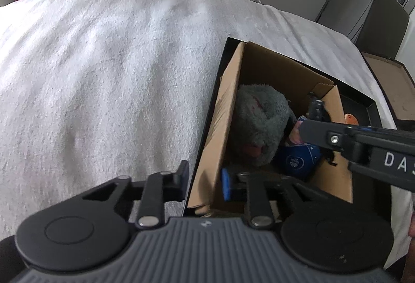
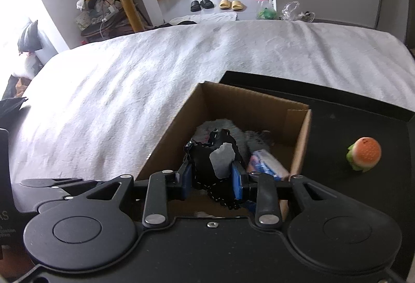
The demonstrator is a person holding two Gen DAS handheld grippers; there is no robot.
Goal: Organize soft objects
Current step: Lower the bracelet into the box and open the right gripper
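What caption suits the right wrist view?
Right gripper holds a black pouch over the cardboard box; a burger toy waits outside.

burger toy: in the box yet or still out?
Out. The burger toy sits on the black tray, right of the cardboard box, apart from it.

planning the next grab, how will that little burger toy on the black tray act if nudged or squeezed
The burger toy looks rounded with a domed bun, so a nudge may roll or tip it on the smooth black tray. It seems small and probably light. It is likely squishy, so pads may sink in.
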